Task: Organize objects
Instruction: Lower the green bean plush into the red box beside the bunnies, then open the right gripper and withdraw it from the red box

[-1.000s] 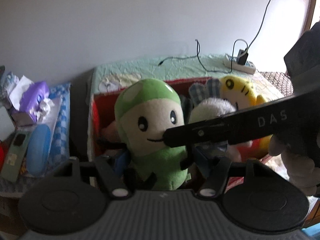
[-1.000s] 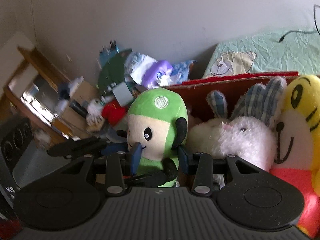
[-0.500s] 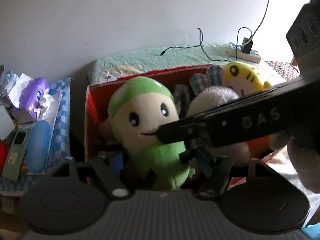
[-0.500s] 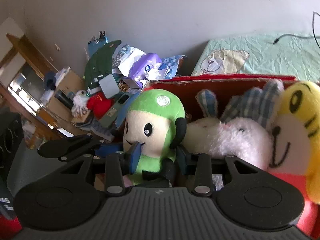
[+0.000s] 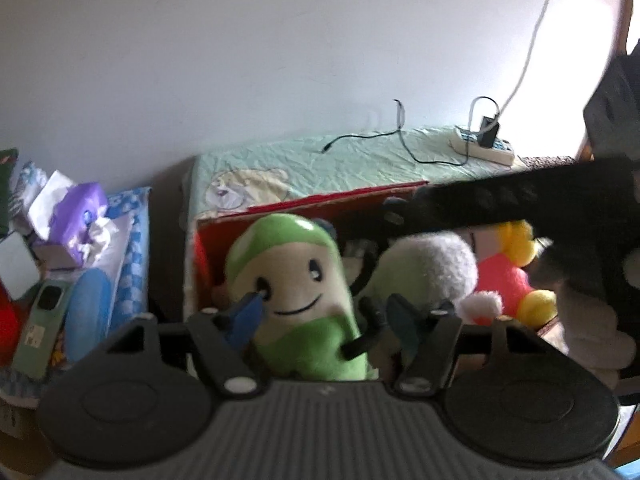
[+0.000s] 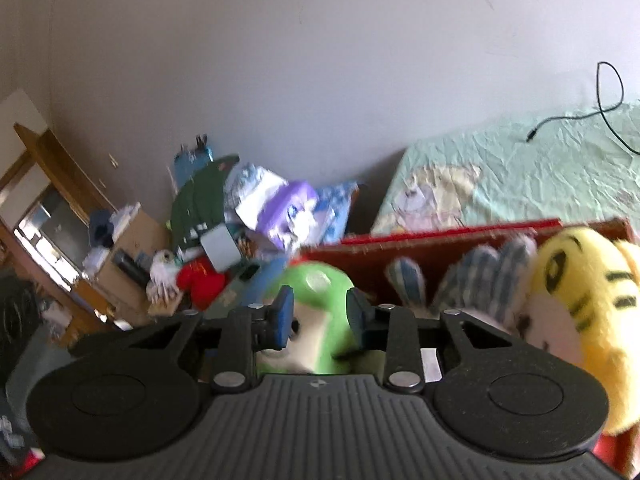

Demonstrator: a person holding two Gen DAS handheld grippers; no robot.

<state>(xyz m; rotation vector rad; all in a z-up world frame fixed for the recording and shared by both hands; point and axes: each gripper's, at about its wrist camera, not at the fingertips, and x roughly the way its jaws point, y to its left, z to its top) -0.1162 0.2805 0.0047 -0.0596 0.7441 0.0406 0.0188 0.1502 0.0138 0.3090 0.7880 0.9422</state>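
A green and cream plush doll (image 5: 296, 288) stands at the left end of a red box (image 5: 320, 202) and leans a little. My left gripper (image 5: 326, 320) straddles its body, jaws closing. The left blue pad lies against the doll's face, and a gap shows at the right pad. My right gripper (image 6: 319, 316) hovers just above the doll's green head (image 6: 316, 284), jaws closing, the head showing between the pads without a clear grip. In the left wrist view the right gripper's finger (image 5: 500, 200) crosses above a white fluffy plush (image 5: 436, 264).
A yellow tiger plush (image 6: 572, 280) and a checked-eared rabbit (image 6: 476, 276) fill the box's right side. A mint bedsheet (image 5: 360, 160) with a power strip (image 5: 480, 146) and cables lies behind. Tissue packs (image 5: 78, 216), a remote (image 5: 40, 324) and a wooden cabinet (image 6: 48, 200) crowd the left.
The right gripper has lifted and its jaws have narrowed. Its finger has left the doll's face and now sits higher in the left wrist view. The doll leans more.
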